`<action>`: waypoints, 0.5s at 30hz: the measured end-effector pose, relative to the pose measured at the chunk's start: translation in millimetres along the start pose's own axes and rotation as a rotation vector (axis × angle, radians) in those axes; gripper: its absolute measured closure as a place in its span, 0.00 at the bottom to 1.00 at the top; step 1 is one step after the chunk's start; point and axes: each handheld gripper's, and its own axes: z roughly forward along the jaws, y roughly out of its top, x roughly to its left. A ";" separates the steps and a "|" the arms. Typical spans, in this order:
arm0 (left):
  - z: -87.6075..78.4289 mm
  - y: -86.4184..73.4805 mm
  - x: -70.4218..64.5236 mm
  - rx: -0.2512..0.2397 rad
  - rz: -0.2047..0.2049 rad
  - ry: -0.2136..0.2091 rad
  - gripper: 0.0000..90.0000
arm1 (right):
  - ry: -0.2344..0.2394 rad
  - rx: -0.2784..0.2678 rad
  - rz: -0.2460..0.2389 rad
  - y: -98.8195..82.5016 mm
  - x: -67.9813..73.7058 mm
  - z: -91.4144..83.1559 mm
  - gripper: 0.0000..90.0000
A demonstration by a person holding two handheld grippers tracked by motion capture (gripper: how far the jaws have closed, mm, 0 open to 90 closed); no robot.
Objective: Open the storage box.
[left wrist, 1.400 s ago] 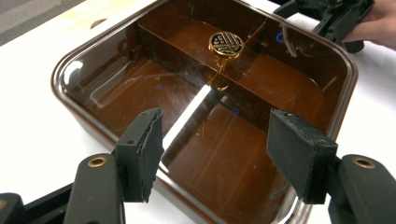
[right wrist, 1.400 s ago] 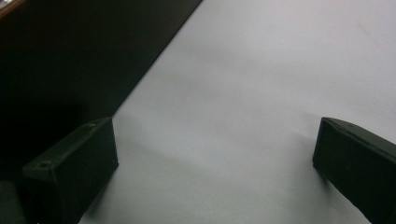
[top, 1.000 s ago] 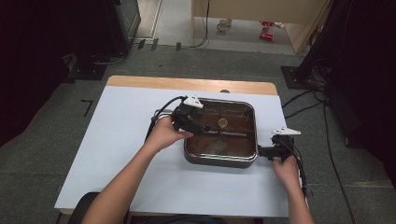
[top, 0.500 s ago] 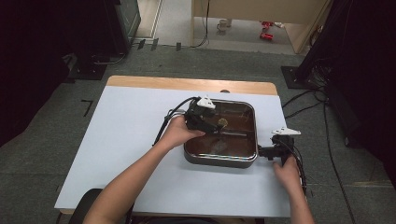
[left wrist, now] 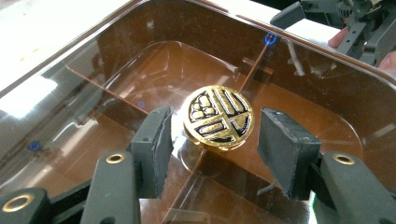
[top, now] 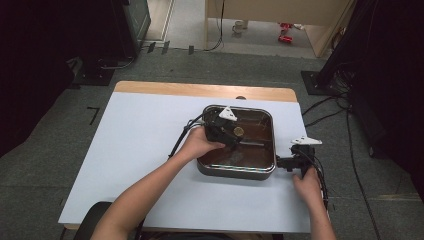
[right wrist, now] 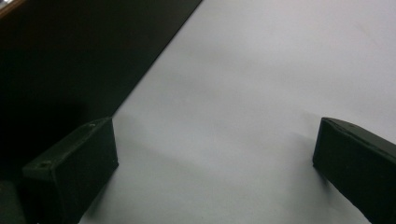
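A square dark pan (top: pixel 235 173) with a glass lid (left wrist: pixel 116 60) sits on the white table. The lid has a round gold knob (left wrist: pixel 218 116) at its middle, also seen from above as a gold knob (top: pixel 239 132). My left gripper (left wrist: pixel 217 149) is over the lid with the knob between its pads (left wrist: pixel 152 149). Its jaws have just been closing, and a gap shows on each side of the knob, so it is open. Beside the pan's right wall my right gripper (top: pixel 282 162) rests low over the table, open, with nothing between its pads (right wrist: pixel 74 163).
The white table top (top: pixel 140 150) has free room left of the pan and in front of it. A wooden strip (top: pixel 200 90) runs along the far edge. Cables (top: pixel 325 115) lie on the floor to the right. The pan's dark side (right wrist: pixel 70 56) is close to my right gripper.
My left hand moved right from the pan's left rim to over the lid and sank around the knob, its jaws narrower. The right hand kept still.
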 end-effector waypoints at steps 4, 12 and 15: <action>1.6 -0.7 -2.6 -0.010 0.014 0.007 0.54 | 0.000 0.000 -0.003 -0.1 -0.2 0.0 0.00; 1.4 -1.5 -3.0 -0.023 0.021 0.026 0.65 | 0.000 0.001 -0.002 0.0 -0.1 0.0 0.00; 0.8 -1.1 -2.3 -0.023 0.016 0.021 0.65 | 0.000 0.000 -0.003 -0.1 -0.2 0.0 0.00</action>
